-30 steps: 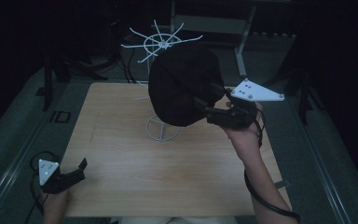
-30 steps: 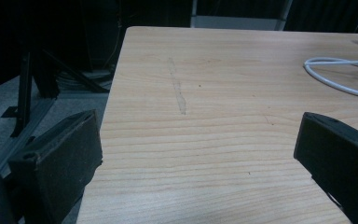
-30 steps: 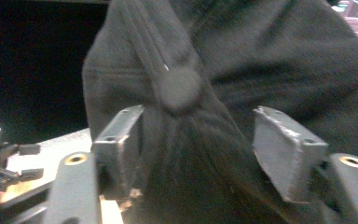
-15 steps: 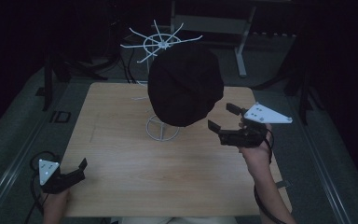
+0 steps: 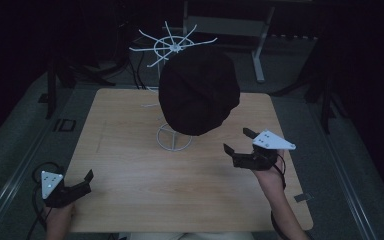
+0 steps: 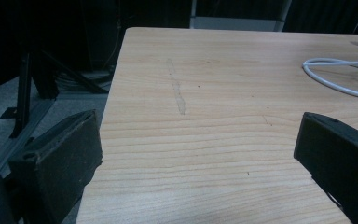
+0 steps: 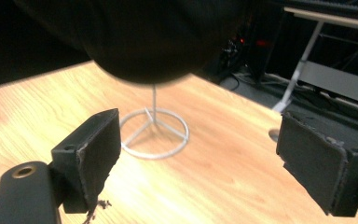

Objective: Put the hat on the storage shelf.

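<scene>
Centrally on the wooden desk (image 5: 130,210) stands a white wire stand (image 5: 174,137), its round ring base resting flat on the wood and a thin stem rising from it. A black hat (image 5: 199,90) hangs on the stand, covering the stem's upper part and hovering above the ring base. Beyond the hat, the stand's topmost tier of white spokes (image 5: 172,45) radiates outward, bare of anything.

To the right of the stand's base, the right gripper (image 5: 240,142) is held above the desk, its jaws spread wide apart with nothing between them. It points toward the stand, near the hat's lower right edge but apart from it. A grey three-cornered plate sits on top of it, and the person's right hand (image 5: 266,172) grips it from behind. From the right gripper view, the ring base (image 7: 154,133) and stem lie between the two parted jaws, farther off, with the dark bulk of the hat (image 7: 140,37) overhead.

Well away from the stand, toward the desk's near left corner, the left gripper (image 5: 85,180) rests low at the desk's edge, held by the left hand (image 5: 59,215). Its jaws are likewise spread apart and empty. In the left gripper view, bare wood grain runs between the jaws, and part of the stand's ring base (image 6: 335,79) shows at the far right.
</scene>
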{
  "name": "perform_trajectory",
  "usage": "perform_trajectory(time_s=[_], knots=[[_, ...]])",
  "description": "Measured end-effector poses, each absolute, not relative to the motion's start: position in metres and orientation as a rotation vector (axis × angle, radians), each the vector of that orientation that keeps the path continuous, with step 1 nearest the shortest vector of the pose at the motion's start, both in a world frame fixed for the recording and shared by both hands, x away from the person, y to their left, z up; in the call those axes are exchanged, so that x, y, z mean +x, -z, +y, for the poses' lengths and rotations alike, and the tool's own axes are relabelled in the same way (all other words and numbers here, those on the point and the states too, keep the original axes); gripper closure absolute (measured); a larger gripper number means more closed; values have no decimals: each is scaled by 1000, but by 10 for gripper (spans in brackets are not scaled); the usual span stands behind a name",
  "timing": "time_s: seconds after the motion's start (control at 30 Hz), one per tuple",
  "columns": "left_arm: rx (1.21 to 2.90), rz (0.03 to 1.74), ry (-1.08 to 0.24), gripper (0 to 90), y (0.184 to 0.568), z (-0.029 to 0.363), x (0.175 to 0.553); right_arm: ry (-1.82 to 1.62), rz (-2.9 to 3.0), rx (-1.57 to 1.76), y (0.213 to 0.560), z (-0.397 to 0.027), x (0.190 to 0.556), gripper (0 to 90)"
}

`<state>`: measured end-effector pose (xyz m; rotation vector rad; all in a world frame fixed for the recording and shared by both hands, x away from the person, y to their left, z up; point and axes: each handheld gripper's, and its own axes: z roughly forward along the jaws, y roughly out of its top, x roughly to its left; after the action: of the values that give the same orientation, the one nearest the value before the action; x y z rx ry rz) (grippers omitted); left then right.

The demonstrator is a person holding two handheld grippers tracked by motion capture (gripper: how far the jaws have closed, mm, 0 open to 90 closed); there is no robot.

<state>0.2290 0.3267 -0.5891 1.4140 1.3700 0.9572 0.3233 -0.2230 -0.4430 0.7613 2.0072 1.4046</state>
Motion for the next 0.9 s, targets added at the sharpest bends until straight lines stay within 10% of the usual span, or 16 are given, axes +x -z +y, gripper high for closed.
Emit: perform_trajectory(time_s=[0.9], knots=[[1411, 1373, -957, 14, 589, 327, 229, -1199, 1973, 1060, 546, -292, 321, 140]])
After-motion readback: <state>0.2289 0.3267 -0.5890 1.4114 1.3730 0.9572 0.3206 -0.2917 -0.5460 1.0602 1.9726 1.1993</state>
